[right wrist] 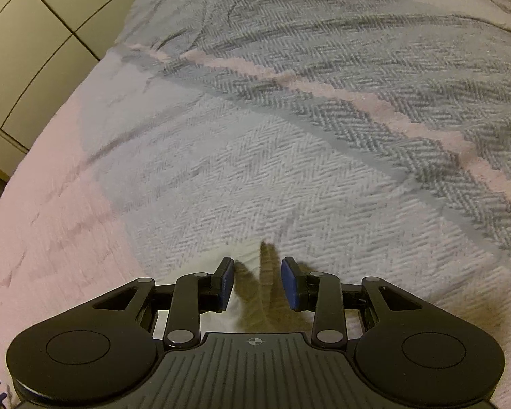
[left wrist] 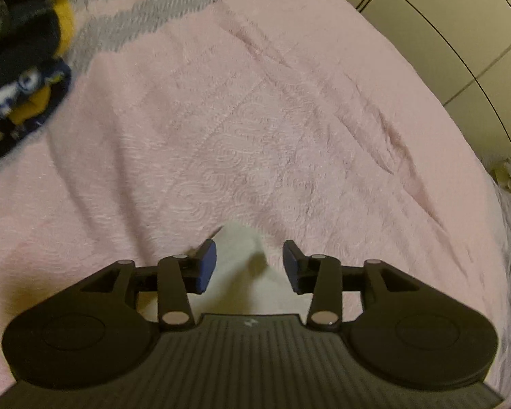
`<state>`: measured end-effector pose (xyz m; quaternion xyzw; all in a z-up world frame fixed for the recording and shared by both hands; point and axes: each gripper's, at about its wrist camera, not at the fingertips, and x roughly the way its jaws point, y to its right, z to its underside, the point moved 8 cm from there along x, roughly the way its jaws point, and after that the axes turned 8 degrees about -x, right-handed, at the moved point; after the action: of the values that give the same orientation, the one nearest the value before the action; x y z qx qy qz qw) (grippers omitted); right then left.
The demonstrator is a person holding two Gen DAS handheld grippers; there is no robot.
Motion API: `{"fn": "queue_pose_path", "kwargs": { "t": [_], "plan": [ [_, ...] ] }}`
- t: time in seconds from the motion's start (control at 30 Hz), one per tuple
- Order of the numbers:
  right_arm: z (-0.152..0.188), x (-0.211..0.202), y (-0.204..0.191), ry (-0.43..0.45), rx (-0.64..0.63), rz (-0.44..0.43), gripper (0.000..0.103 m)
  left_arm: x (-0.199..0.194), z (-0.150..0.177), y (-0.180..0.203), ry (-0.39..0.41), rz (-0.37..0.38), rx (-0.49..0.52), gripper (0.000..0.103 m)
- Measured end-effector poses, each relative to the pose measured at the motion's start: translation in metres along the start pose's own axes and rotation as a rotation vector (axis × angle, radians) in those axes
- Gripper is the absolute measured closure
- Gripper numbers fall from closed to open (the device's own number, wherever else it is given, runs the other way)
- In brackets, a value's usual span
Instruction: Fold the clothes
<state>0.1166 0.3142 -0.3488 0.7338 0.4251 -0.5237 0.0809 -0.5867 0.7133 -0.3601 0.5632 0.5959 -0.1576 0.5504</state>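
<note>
A white garment (left wrist: 242, 272) is seen lying on a pink and grey bedspread (left wrist: 255, 119), beneath both grippers. The left gripper (left wrist: 249, 266) and right gripper (right wrist: 257, 283) are held above it, jaws apart, nothing clamped. Dark clothes (left wrist: 20, 68) are piled at the far left.

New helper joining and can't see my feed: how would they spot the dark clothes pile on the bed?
Start from the pink bedspread in the left wrist view. At its far left edge, where grey stripes begin, sits the clothes pile. It alone is dark navy and black with yellow patches.
</note>
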Motion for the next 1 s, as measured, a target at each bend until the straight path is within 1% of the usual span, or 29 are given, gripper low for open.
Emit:
{"fn": "queue_pose_path", "kwargs": {
  "t": [0.03,0.07,0.13,0.17,0.2,0.23,0.3,0.33,0.4,0.43,0.53,0.6,0.63,0.67,0.7,0.73,0.77,0.83,0.9,1.0],
  "plan": [
    [0.000,0.003,-0.001,-0.010,-0.003,0.005,0.063,0.007,-0.002,0.001,-0.006,-0.016,-0.001,0.062],
    [0.001,0.007,-0.002,-0.018,-0.010,0.011,0.063,0.014,-0.003,0.001,-0.013,-0.034,0.003,0.062],
    [0.004,0.014,-0.004,-0.026,-0.033,0.030,0.063,0.025,-0.005,0.002,-0.020,-0.071,0.028,0.071],
    [0.006,0.017,-0.006,-0.031,-0.057,0.039,0.064,0.029,-0.005,0.003,-0.014,-0.089,0.053,0.093],
    [0.007,0.019,-0.007,-0.038,-0.088,0.056,0.079,0.031,-0.006,0.005,-0.006,-0.098,0.086,0.101],
    [0.007,0.021,-0.009,-0.037,-0.114,0.067,0.091,0.030,-0.006,0.010,0.013,-0.095,0.130,0.101],
    [0.005,0.017,-0.014,-0.006,-0.148,0.067,0.093,0.021,-0.011,0.024,0.076,-0.048,0.200,0.102],
    [0.004,0.015,-0.016,0.009,-0.165,0.067,0.094,0.014,-0.015,0.030,0.110,-0.016,0.216,0.102],
    [0.002,0.010,-0.021,0.046,-0.189,0.063,0.094,0.001,-0.025,0.041,0.177,0.047,0.216,0.102],
    [-0.001,0.006,-0.021,0.077,-0.178,0.053,0.094,-0.003,-0.030,0.044,0.197,0.059,0.215,0.102],
    [-0.009,0.001,-0.022,0.147,-0.158,0.048,0.094,-0.004,-0.039,0.042,0.234,0.051,0.216,0.102],
    [-0.011,0.006,-0.021,0.158,-0.152,0.062,0.094,0.000,-0.038,0.035,0.253,0.038,0.199,0.101],
    [-0.011,0.010,-0.020,0.153,-0.145,0.076,0.094,0.006,-0.037,0.030,0.251,0.006,0.186,0.101],
    [-0.010,0.015,-0.018,0.143,-0.131,0.086,0.093,0.015,-0.035,0.024,0.231,-0.035,0.178,0.100],
    [-0.009,0.021,-0.016,0.127,-0.109,0.086,0.091,0.023,-0.032,0.021,0.201,-0.072,0.176,0.099],
    [-0.008,0.024,-0.014,0.117,-0.086,0.087,0.083,0.028,-0.030,0.019,0.187,-0.097,0.185,0.097],
    [-0.010,0.022,-0.012,0.118,-0.063,0.091,0.076,0.027,-0.027,0.020,0.191,-0.107,0.204,0.089],
    [-0.014,0.018,-0.009,0.120,-0.016,0.097,0.056,0.017,-0.025,0.022,0.214,-0.111,0.220,0.081],
    [-0.017,0.004,-0.006,0.141,-0.011,0.114,0.048,-0.001,-0.026,0.019,0.240,-0.116,0.203,0.079],
    [-0.015,-0.029,-0.002,0.151,-0.053,0.118,0.048,-0.032,-0.025,0.011,0.275,-0.124,0.176,0.078]
  ]
}}
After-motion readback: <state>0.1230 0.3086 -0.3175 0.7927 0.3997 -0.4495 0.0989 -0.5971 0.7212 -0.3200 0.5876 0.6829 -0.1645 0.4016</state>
